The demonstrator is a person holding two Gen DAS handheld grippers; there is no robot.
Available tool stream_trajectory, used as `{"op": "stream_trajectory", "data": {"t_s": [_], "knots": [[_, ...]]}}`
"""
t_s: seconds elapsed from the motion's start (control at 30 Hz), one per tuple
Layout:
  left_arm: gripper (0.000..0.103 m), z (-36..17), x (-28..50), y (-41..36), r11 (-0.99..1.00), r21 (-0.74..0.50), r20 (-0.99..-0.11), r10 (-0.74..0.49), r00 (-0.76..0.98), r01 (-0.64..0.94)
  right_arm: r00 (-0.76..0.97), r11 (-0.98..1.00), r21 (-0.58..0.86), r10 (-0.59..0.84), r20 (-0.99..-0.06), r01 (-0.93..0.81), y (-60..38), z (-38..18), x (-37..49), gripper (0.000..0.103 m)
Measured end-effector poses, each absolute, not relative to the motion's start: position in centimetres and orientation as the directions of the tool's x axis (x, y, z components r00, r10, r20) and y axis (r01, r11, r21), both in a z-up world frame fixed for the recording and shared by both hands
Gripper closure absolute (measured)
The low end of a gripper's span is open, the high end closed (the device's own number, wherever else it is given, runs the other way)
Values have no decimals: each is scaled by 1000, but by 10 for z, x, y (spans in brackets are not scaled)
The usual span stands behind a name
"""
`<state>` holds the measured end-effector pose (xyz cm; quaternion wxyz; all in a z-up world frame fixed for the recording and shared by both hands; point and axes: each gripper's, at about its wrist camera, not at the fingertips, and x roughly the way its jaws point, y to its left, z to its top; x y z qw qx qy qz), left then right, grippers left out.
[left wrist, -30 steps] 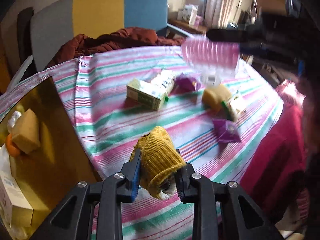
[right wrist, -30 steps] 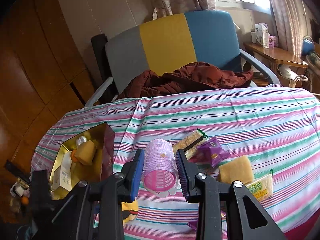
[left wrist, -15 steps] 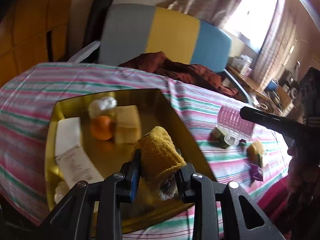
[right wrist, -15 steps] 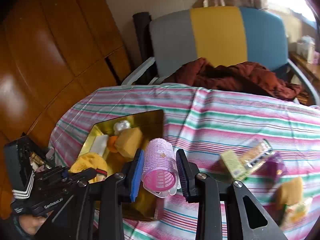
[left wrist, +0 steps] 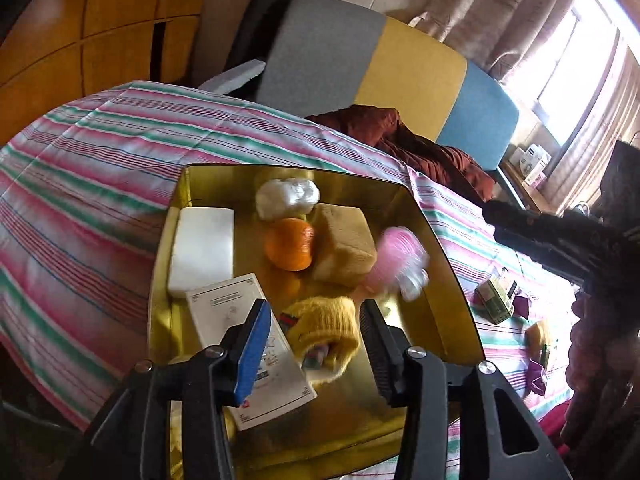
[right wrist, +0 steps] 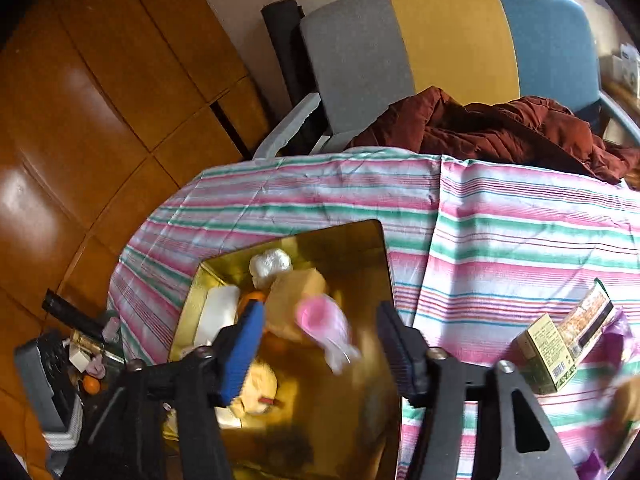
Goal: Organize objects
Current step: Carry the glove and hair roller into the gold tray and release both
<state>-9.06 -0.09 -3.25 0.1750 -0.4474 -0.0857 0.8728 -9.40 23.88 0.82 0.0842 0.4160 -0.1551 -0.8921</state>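
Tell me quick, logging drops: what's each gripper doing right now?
Left gripper: open, yellow sock loose between its jaws.
Right gripper: open, pink roller blurred, falling.

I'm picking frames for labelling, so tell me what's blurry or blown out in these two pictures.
Left wrist view: the pink hair roller is smeared by motion, the window is blown out, the yellow glove stays sharp. Right wrist view: the roller is blurred too, and glare sits on the wooden wall.
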Motion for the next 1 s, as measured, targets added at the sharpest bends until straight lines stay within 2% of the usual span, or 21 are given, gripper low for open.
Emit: {"op": "stream_trajectory", "data": {"t_s": [0.07, 0.13, 0.3, 0.57, 1.0], "knots": [[56, -31, -86, -4, -924, -311, -746, 383, -545, -224, -630, -950, 310, -259, -733, 29, 235, 4, -87, 32], [56, -30, -81, -3, -926, -304, -742, 378, -554, -224, -624, -956, 290, -249, -741, 38, 233, 1, -78, 17], [56, -22, -67, 3, -935, -264, -729, 354, -585, -236, -634, -975, 218, -200, -747, 49, 227, -6, -55, 0], [57, -25, -54, 7, -954, -220, -753, 297, -587, -202, -670, -993, 103, -110, -734, 50, 215, -7, -24, 0], [56, -11, -28, 30, -965, -57, -710, 220, -669, -256, -687, -998, 59, -55, -725, 17, 220, -10, 5, 0]]}}
